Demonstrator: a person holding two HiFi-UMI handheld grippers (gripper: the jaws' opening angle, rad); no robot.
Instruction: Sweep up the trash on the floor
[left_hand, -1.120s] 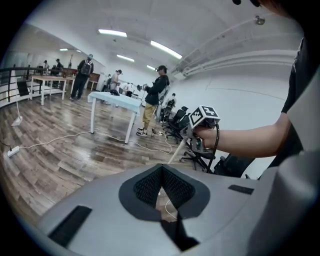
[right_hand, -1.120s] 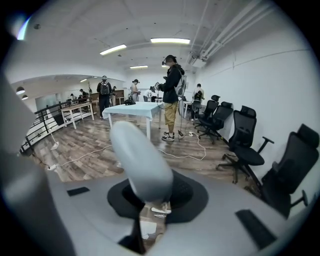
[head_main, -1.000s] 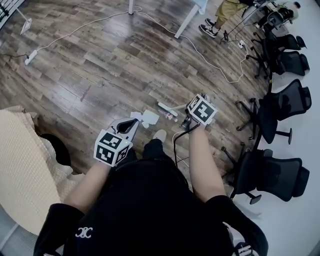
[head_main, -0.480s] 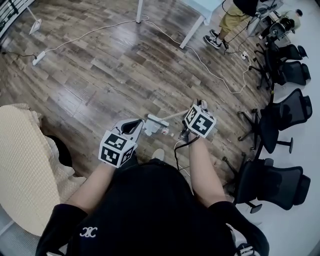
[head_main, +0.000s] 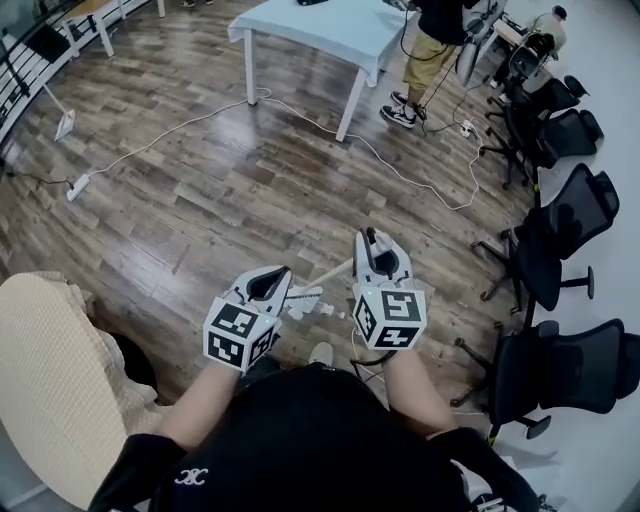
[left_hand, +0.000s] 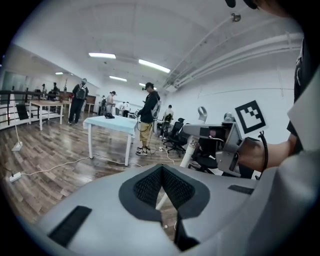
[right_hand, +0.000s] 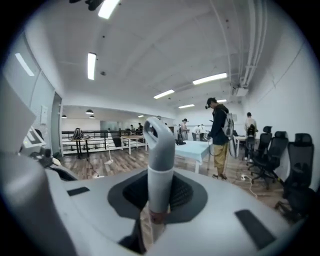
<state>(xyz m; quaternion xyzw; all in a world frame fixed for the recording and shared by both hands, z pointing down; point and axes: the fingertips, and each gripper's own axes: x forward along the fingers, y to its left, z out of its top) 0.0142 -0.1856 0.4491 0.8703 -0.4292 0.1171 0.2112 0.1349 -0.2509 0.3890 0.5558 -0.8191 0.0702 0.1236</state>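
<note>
Both bare forearms are reaching forward from black sleeves, the marker cubes side by side and near each other. The left tongs (head_main: 280, 275) are lying low and angling rightward, pressed together, with nothing showing between the pads. The right tongs (head_main: 377, 258) are pointing ahead, pinching the broom handle (right_hand: 160, 165) just below its grey looped tip. The white shaft is slanting down past the left tongs' tip. A whitish clump (head_main: 300, 299) is sitting at its lower end; brush or paper, cannot tell. The trash (head_main: 340, 314), small pale specks, is lying on the wood floor (head_main: 200, 210) between the two tongs. One shoe toe (head_main: 320, 352) is peeking out, the rest hidden by the torso. Further off, a white cable (head_main: 400, 165) is trailing toward a pale blue surface (head_main: 330, 30). A person (head_main: 428, 55) is standing beside it, upper body cut off. Black chairs (head_main: 560, 260) are lining the right edge.
</note>
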